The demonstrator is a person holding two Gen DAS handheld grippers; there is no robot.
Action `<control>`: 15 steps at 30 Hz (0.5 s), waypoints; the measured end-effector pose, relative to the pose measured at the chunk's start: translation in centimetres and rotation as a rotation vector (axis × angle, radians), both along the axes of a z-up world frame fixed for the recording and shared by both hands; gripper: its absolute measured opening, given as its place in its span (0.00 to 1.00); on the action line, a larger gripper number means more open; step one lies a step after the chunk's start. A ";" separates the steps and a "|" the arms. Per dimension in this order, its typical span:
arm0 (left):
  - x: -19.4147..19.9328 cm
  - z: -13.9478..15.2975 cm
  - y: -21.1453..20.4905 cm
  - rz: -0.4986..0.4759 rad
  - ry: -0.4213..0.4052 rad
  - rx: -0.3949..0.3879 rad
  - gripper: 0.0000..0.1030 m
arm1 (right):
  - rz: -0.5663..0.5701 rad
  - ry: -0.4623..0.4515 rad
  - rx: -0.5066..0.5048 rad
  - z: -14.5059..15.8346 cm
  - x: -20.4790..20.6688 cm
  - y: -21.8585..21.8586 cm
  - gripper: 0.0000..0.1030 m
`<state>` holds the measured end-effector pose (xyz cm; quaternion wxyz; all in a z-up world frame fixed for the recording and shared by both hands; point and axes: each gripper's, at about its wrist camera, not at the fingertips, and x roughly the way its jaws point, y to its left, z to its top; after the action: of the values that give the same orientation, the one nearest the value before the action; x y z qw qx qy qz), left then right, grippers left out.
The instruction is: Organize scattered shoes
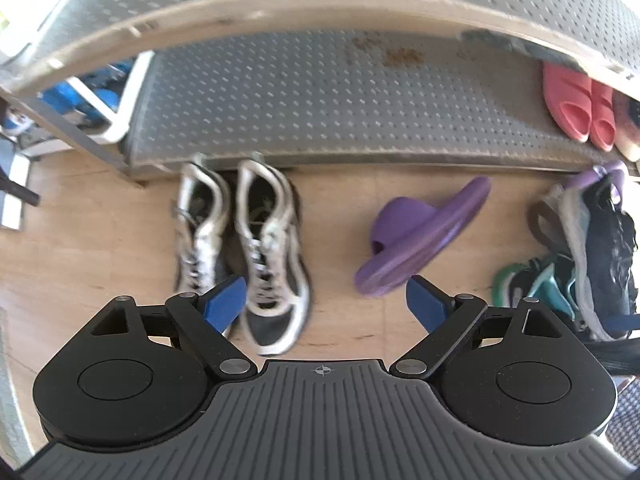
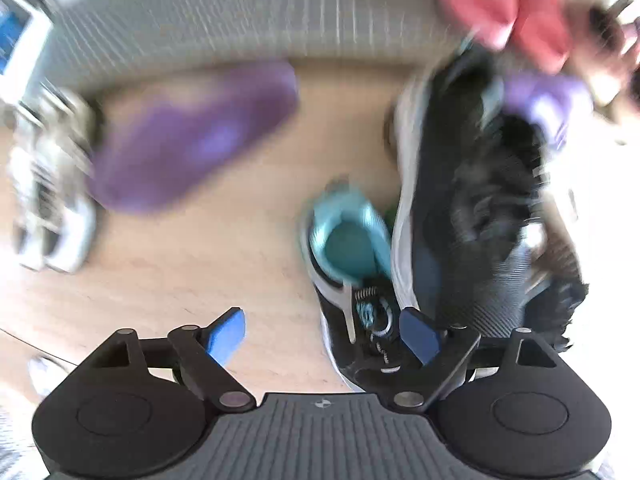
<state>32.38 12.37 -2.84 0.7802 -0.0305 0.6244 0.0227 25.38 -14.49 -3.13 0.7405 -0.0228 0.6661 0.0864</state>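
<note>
Shelf with pink slippers shows sharp leftward only.

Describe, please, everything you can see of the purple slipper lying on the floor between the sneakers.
The purple slipper is a one-piece slide, seemingly soft foam or rubber, with a broad strap and a flat sole. It is tipped onto its side edge, sole facing right, on the wooden floor in front of the shoe rack. Nothing grips it; it is blurred in the right wrist view.

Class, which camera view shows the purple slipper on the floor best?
The left wrist view: the purple slipper is sharp, tilted on its edge on the wooden floor. The right wrist view shows it only as a motion-blurred purple shape.
</note>
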 end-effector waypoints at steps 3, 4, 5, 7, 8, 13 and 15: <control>1.2 -2.6 -1.9 -0.074 -0.003 0.021 0.87 | -0.074 -0.178 0.186 5.7 -1.5 -1.8 0.98; 1.6 -3.7 -2.5 -0.099 -0.002 0.037 0.87 | -0.117 -0.228 0.258 6.3 -1.9 -2.7 0.97; 2.0 -4.9 -3.0 -0.112 0.007 0.050 0.86 | -0.146 -0.245 0.294 6.5 -1.9 -3.1 0.96; 2.6 -6.6 -3.5 -0.126 0.020 0.064 0.85 | -0.226 -0.153 0.291 4.6 -0.4 -3.9 0.91; 3.2 -7.9 -3.8 -0.120 0.036 0.055 0.85 | -0.227 -0.100 0.278 3.7 0.5 -4.1 0.91; 5.7 -12.7 -4.5 -0.054 0.047 0.066 0.85 | -0.128 -0.103 0.252 4.0 1.8 -3.1 0.89; 6.3 -13.9 -4.9 -0.027 0.026 0.060 0.85 | -0.097 -0.127 0.280 4.7 1.8 -2.8 0.89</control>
<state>38.65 7.50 -16.73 0.7726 0.0015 0.6341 0.0312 27.14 -17.29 1.59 0.7804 0.1076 0.5997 0.1410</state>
